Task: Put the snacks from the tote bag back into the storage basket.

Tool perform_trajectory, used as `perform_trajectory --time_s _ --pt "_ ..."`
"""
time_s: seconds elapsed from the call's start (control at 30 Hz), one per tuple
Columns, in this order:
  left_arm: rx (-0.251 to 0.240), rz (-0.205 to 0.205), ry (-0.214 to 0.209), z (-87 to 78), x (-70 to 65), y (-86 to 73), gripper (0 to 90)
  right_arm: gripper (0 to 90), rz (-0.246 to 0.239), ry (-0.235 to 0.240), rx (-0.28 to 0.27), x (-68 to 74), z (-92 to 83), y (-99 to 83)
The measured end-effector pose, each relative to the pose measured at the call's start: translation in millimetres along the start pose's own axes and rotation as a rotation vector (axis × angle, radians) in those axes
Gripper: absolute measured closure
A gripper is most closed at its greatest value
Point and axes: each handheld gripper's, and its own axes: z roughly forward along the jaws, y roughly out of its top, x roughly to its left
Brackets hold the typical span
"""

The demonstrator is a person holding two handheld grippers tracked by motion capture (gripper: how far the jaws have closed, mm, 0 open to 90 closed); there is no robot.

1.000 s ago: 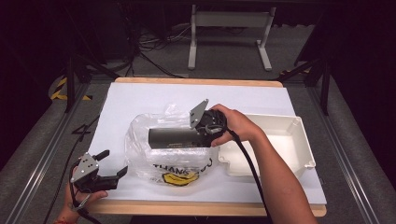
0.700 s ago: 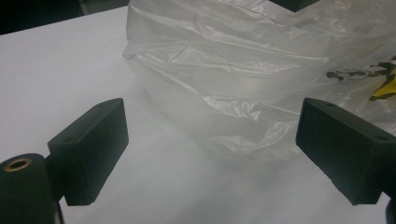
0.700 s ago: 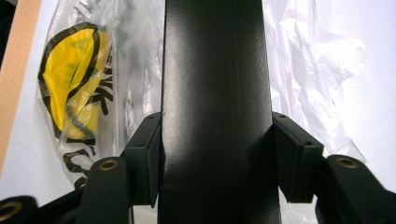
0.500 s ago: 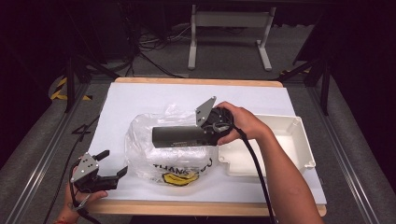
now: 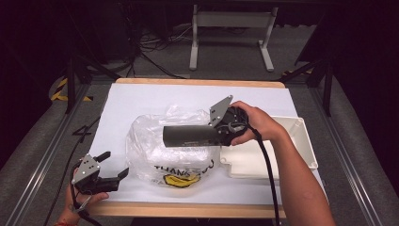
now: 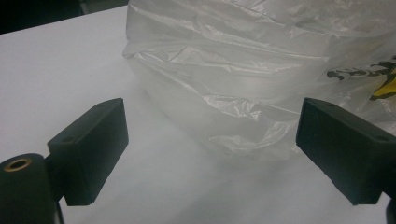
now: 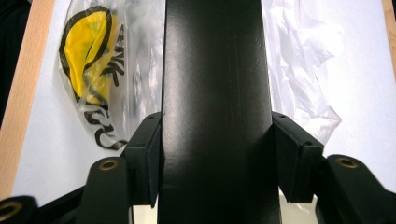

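We hold a black tube (image 5: 188, 136) over the plastic bag (image 5: 160, 155).
Our right gripper (image 5: 212, 135) fingers clamp the tube; our left gripper (image 5: 114, 165) fingers gape open near the bag on the tabletop (image 5: 141, 99).

A wooden-edged table (image 5: 197, 209) with white cover carries a crumpled clear plastic bag (image 5: 155, 146) and a white tray (image 5: 301, 141) beside it

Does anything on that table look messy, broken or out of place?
Nothing looks broken or spilled. The clear plastic bag lies crumpled on the white table, and the right hand-held gripper holds a dark tube level above it. The white tray sits slightly askew.
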Motion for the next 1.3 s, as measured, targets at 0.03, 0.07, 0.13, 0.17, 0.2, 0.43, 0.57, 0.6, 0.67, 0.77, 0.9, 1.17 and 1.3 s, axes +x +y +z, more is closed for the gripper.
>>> perform_trajectory --time_s 0.03,0.07,0.13,0.17,0.2,0.43,0.57,0.6,0.67,0.77,0.9,1.17,1.3 --pt "0.000 0.000 -0.001 0.1 0.0 0.0 10.1 42.8 0.002 0.001 -0.003 0.2 -1.2 -1.5" --pt "0.001 0.000 -0.002 0.3 -0.1 0.0 10.2 42.8 0.003 -0.002 0.001 0.6 -2.7 -2.9" --pt "0.004 0.002 -0.002 0.4 0.0 -0.1 10.1 42.8 0.000 -0.004 -0.004 0.8 -3.8 -4.2" --pt "0.006 0.004 -0.002 0.6 0.2 -0.3 10.1 42.8 -0.002 -0.009 -0.002 1.5 -6.6 -6.9" --pt "0.006 0.004 -0.002 0.6 0.2 -0.3 10.1 42.8 -0.002 -0.009 -0.002 1.5 -6.6 -6.9" --pt "0.007 0.003 -0.005 0.6 0.4 -0.6 10.1 42.8 0.004 -0.022 -0.004 4.2 -19.3 -19.1" --pt "0.010 0.000 -0.005 1.8 -0.7 -0.8 10.1 42.8 0.008 -0.034 0.000 6.3 -29.8 -29.0" --pt "0.011 0.003 -0.005 1.9 -0.6 -0.6 10.1 42.8 0.009 -0.036 -0.004 6.4 -32.6 -32.4" --pt "0.015 0.005 -0.004 2.2 -0.8 -0.6 10.1 42.8 0.021 -0.044 -0.002 7.5 -36.6 -37.7" --pt "0.017 0.006 -0.003 2.7 -1.0 -0.7 10.1 42.8 0.028 -0.047 0.001 8.7 -41.5 -46.1" --pt "0.019 0.002 -0.006 3.2 -1.2 -0.9 10.1 42.8 0.036 -0.052 -0.003 9.9 -45.7 -52.4" --pt "0.021 0.005 -0.003 3.9 -0.9 -1.2 10.1 42.8 0.045 -0.051 0.003 12.9 -55.5 -64.4" --pt "0.023 0.005 -0.003 4.2 -1.0 -1.2 10.1 42.8 0.051 -0.056 0.005 14.1 -58.7 -69.7"
